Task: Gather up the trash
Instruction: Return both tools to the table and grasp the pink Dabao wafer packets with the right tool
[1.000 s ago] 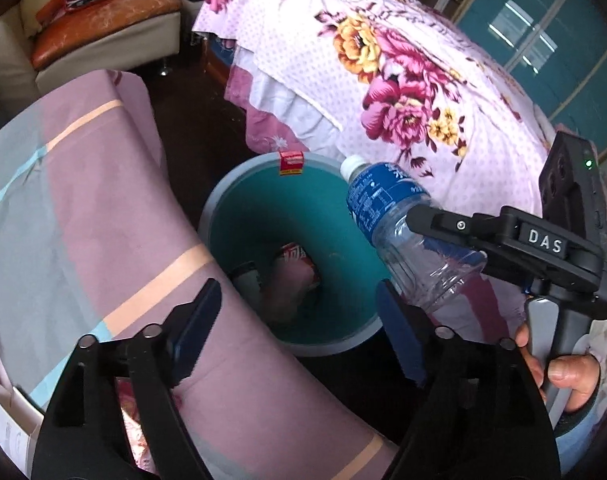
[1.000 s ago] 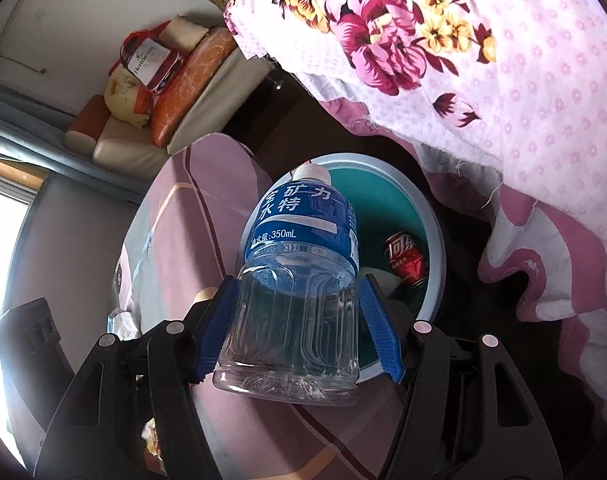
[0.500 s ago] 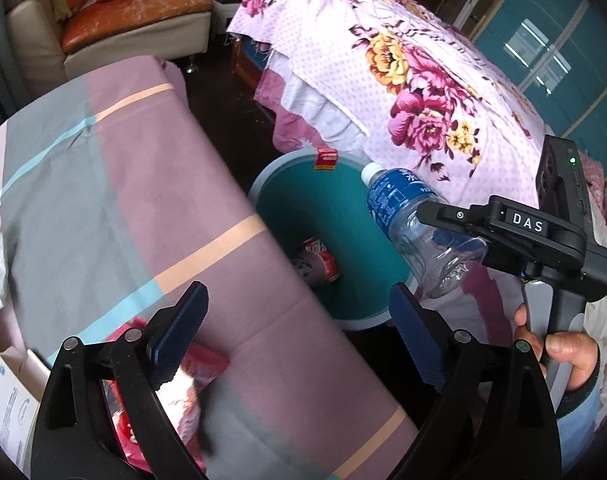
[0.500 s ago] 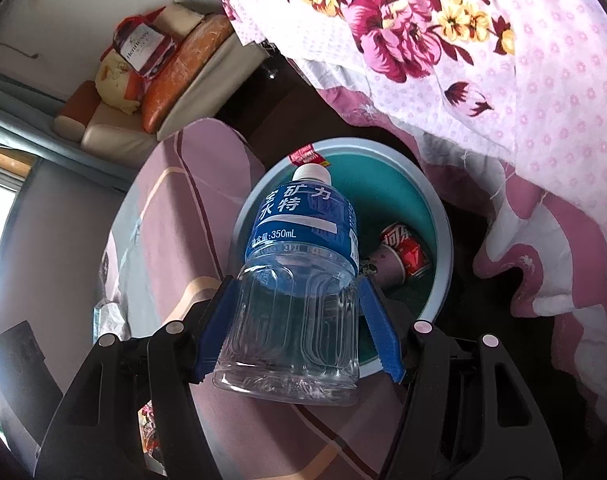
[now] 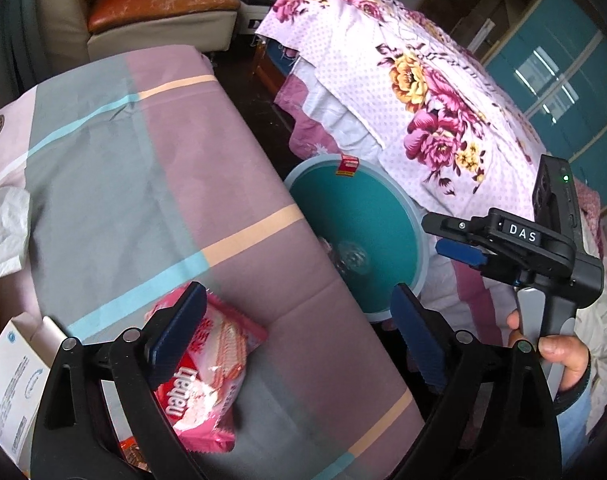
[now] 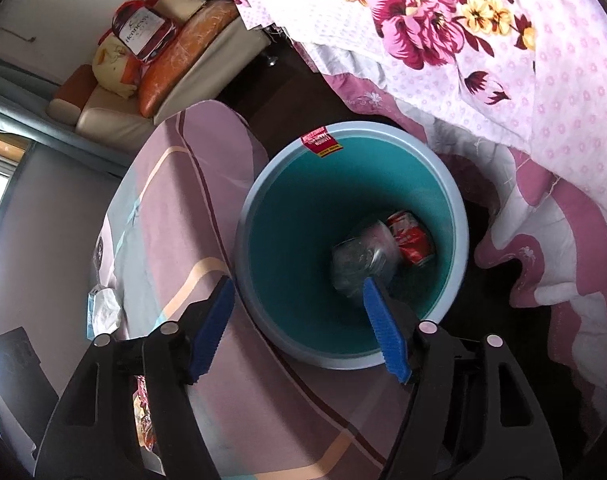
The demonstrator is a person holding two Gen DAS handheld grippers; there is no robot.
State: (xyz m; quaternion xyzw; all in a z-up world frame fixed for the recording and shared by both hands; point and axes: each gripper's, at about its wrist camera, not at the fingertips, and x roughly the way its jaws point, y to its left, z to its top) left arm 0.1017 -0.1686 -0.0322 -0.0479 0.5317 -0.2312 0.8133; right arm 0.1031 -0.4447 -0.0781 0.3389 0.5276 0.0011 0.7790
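Below the left gripper [image 5: 299, 336], whose jaws stood spread wide and empty, a pink snack packet [image 5: 207, 364] lay on the striped cloth-covered table [image 5: 143, 168], near its close edge and well back from the right edge. Beyond that edge the teal bin [image 5: 417, 248] stood in the narrow dark gap between table and floral bedspread [image 5: 415, 92], a blurred clear bottle [image 5: 349, 258] in its depths. From the right wrist, the right gripper [image 6: 303, 330] hung over the bin [image 6: 459, 220] with jaws opening and nothing between them; the bottle [image 6: 361, 258] lay at the bottom touching a red can [image 6: 413, 238]. The bin's rim pressed against the table [image 6: 175, 208] edge.
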